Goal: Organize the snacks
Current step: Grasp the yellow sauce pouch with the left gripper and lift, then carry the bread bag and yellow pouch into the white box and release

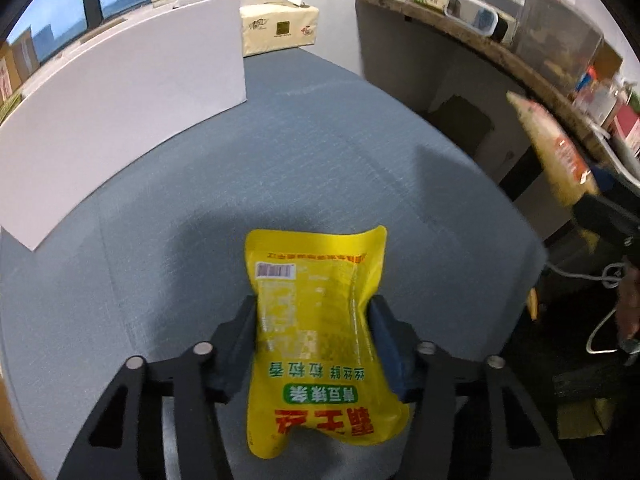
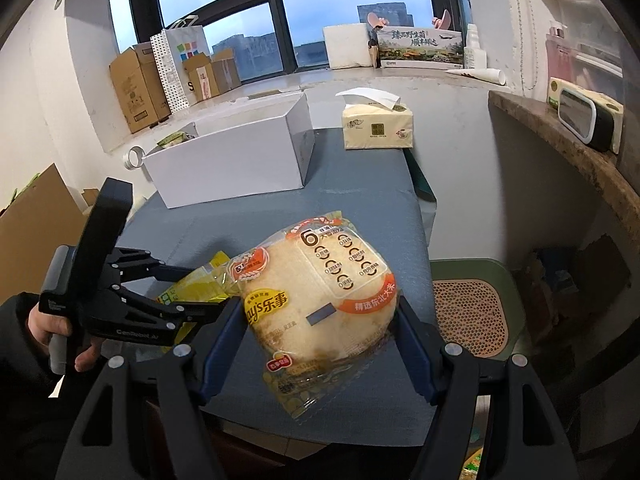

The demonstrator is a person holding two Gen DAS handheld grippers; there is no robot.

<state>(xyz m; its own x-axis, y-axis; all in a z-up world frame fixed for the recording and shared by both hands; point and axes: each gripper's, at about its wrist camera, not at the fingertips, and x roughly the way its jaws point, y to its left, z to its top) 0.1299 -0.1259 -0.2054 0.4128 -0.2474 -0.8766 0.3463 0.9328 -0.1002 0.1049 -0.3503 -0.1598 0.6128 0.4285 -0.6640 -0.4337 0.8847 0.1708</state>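
Mid-pickup on the grey table [image 2: 360, 200]: left gripper [image 1: 314, 344] pinching yellow pouch [image 1: 316, 336], right gripper [image 2: 320, 320] clamping rice-cracker bag [image 2: 320, 300], both short of the white box [image 2: 232, 164]. Next, probably: carrying across, dropping inside.

A cluttered storeroom-like office: cardboard boxes [image 2: 138, 88] line the sill beneath a high-rise window [image 2: 280, 12].

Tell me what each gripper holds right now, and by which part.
The left gripper clamps the yellow plastic snack pouch across its middle, pinching its sides. The right gripper clamps the round clear-wrapped rice cracker pack by its opposite side edges.
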